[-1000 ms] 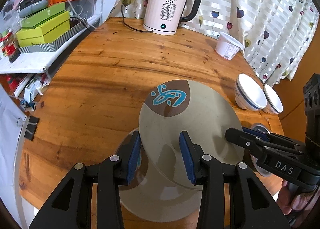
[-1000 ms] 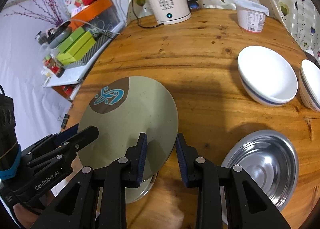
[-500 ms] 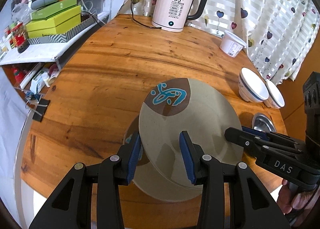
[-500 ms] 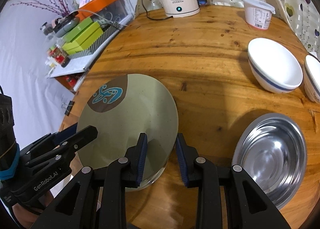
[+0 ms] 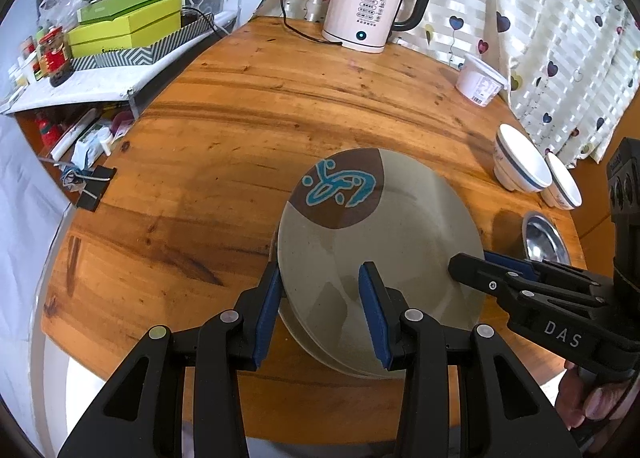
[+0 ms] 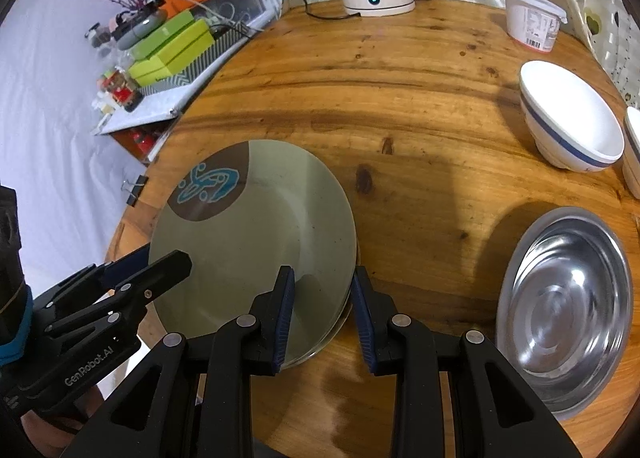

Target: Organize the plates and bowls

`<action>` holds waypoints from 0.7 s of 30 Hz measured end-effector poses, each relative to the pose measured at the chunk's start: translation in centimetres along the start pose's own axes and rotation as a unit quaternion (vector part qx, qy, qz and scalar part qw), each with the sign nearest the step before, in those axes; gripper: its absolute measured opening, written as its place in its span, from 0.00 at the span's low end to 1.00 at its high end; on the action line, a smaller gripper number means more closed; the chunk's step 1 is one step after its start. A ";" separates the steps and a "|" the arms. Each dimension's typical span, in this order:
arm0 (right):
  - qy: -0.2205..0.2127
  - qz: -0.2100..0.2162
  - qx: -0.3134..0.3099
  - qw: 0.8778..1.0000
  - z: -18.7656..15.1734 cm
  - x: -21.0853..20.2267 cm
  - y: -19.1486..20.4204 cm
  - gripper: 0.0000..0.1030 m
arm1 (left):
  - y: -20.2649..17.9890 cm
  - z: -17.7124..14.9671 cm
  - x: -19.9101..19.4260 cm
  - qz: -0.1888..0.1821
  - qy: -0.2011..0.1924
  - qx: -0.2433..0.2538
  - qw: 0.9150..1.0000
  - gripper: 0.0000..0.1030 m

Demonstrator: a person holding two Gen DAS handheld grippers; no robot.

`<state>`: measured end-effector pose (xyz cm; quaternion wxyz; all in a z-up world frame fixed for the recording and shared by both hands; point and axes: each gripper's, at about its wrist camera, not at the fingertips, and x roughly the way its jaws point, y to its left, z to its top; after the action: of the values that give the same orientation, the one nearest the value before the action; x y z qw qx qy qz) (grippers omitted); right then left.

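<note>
A grey-green plate (image 5: pixel 380 250) (image 6: pixel 256 242) with a brown patch and a blue figure is held by both grippers over the wooden table (image 5: pixel 240 138). My left gripper (image 5: pixel 320 274) is shut on its left rim, one finger above and one below. On the right rim, my right gripper (image 6: pixel 323 276) is shut the same way. Each gripper shows in the other's view, the right gripper (image 5: pixel 472 262) and the left gripper (image 6: pixel 176 262). Just beneath lies a second plate (image 5: pixel 316 354) (image 6: pixel 320 346), only its near rim showing. I cannot tell whether the two plates touch.
Two white bowls (image 6: pixel 572 130) (image 6: pixel 634 154) with blue bands stand at the right, a steel bowl (image 6: pixel 568 306) nearer. At the back are a kettle (image 5: pixel 368 2) with its cord and a white tub (image 5: pixel 480 82). A cluttered shelf (image 5: pixel 128 30) lies left of the table.
Both grippers have carried the plate down and over the second plate. The lower plate, once showing widely below, is now almost fully covered.
</note>
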<state>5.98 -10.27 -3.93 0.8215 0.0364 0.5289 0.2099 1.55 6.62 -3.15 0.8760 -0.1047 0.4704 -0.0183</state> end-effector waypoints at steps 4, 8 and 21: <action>0.004 -0.003 -0.004 1.000 -0.1 0.3 0.1 0.27 | 0.2 -0.2 0.3 0.001 0.004 -0.004 1.000 0.40; 0.006 -0.005 -0.009 1.000 -0.1 0.5 0.4 0.28 | 0.4 -0.4 0.4 0.001 0.008 -0.008 1.000 0.40; 0.003 -0.009 -0.015 1.000 -0.1 0.6 0.5 0.30 | 0.4 -0.5 0.5 0.001 0.008 -0.009 1.000 0.40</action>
<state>5.93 -9.58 -4.31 0.8225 0.0185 0.5280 0.2105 1.45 6.90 -3.93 0.8710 -0.1122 0.4781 -0.0138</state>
